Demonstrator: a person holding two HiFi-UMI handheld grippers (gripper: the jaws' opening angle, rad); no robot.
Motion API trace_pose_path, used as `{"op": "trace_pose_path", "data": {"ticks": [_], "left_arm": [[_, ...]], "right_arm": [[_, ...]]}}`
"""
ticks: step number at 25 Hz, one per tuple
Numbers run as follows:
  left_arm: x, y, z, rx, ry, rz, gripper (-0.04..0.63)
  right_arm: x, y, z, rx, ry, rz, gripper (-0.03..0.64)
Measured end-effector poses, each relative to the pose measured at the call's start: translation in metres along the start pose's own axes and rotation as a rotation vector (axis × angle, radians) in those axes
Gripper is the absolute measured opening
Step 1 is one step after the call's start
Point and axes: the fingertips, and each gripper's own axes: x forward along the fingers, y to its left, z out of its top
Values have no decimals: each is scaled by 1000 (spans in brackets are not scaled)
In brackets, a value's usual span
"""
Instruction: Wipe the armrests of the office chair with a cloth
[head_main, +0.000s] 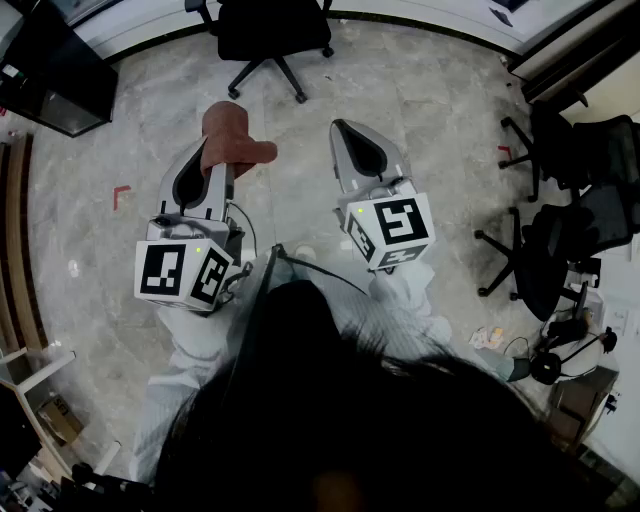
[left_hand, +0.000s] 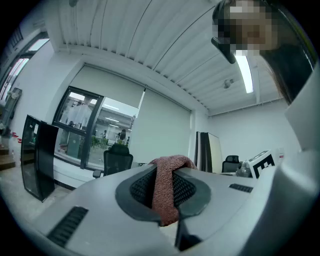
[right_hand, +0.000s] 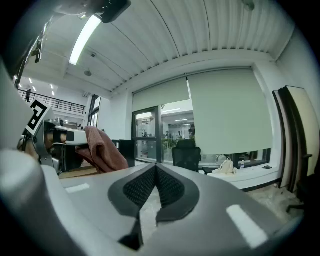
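A reddish-brown cloth (head_main: 232, 140) hangs from the tip of my left gripper (head_main: 212, 165), which is shut on it. In the left gripper view the cloth (left_hand: 165, 192) runs down between the two dark pads. My right gripper (head_main: 352, 140) is held level beside it, shut with nothing between its pads (right_hand: 172, 192). The right gripper view shows the cloth (right_hand: 102, 150) off to its left. A black office chair (head_main: 268, 32) stands ahead of me near the far wall; its armrests are not clearly shown.
More black office chairs (head_main: 575, 210) cluster at the right. A dark cabinet (head_main: 50, 70) stands at the far left, shelving (head_main: 30, 400) at the near left. Light tiled floor (head_main: 420, 90) lies between me and the far chair. My own legs are below.
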Motion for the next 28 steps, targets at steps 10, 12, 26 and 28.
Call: {"op": "trace_pose_path", "data": {"ticks": [10,12,26,28], "left_arm": [[-3,2,-1,-3,-3,9,29],[-5,2,-2,-4,-5,14,29],[61,48,-15,14,-11,100,29],[84,78,-13,16,-11,110,29]], "right_arm": [[1,3,0,0,-7,9,0],[0,3,1,2,-17,8,0],[84,-29,1,-31,-3,50,2],[120,-33,4,-31,-9,51,2]]}}
